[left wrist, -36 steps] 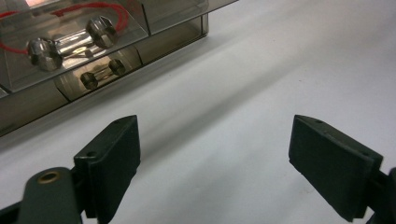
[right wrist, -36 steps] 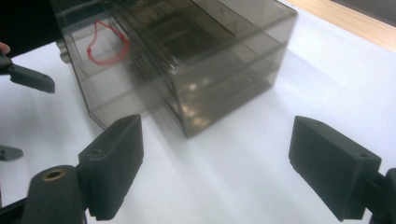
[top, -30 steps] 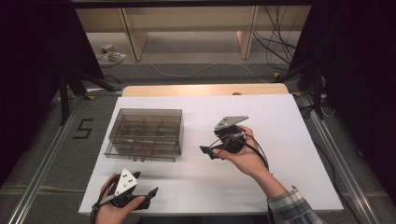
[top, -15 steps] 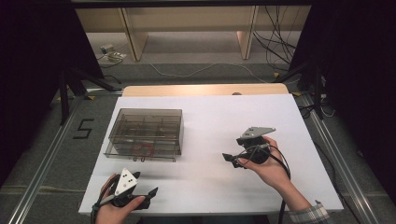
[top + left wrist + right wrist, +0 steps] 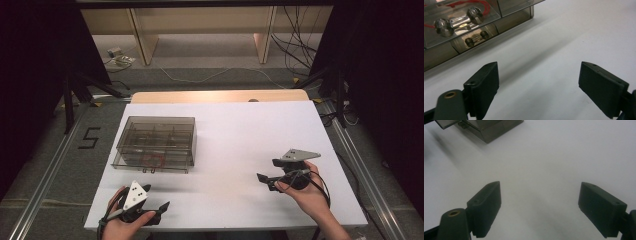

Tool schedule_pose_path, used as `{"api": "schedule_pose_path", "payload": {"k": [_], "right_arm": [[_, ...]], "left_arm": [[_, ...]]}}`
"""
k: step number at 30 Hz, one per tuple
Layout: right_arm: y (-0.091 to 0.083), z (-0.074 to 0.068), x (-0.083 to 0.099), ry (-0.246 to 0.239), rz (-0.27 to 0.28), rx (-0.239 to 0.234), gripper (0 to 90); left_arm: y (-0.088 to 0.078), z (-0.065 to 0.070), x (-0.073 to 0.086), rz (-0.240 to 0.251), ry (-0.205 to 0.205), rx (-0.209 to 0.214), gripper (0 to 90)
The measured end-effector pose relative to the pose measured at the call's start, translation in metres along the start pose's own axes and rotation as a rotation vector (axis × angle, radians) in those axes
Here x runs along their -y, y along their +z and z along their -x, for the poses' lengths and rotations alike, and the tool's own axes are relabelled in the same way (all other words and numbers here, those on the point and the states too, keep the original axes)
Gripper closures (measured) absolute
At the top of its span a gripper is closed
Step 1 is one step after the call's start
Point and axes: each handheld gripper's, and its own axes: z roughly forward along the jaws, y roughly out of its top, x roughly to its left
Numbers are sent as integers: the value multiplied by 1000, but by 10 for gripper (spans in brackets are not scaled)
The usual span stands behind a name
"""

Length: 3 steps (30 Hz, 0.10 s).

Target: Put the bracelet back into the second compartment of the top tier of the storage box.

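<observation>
Both sets of jaws wide apart, nothing btwn them — left gripper (image 5: pixel 539 87) faces the clear box (image 5: pixel 469 27) just ahead; a careless push could shove it. Right gripper (image 5: pixel 539 207) well off.

Left hand (image 5: pixel 131 219) enters from the bottom edge of the high view, at the near left corner of the tabletop (image 5: pixel 235 135). It grips the left gripper (image 5: pixel 159 209), grey three-cornered plate on top, jaws pointing right along the near edge. In the left gripper view the two black jaws stand wide apart, nothing between them, low over the white surface.

Right hand (image 5: pixel 305 192) and forearm come in from the bottom right. It holds the right gripper (image 5: pixel 264 180) near the right edge, jaws pointing left toward the middle. Right gripper view: jaws spread wide, nothing held.
</observation>
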Motion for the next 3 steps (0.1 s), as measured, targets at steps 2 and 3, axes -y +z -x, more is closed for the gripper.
{"api": "schedule_pose_path", "payload": {"k": [2,3], "right_arm": [[-1,0,3,7,1,2,193],[-2,1,4,6,-2,4,191]], "left_arm": [[1,1,0,-3,1,9,166],[1,2,0,-5,1,17,169]]}}
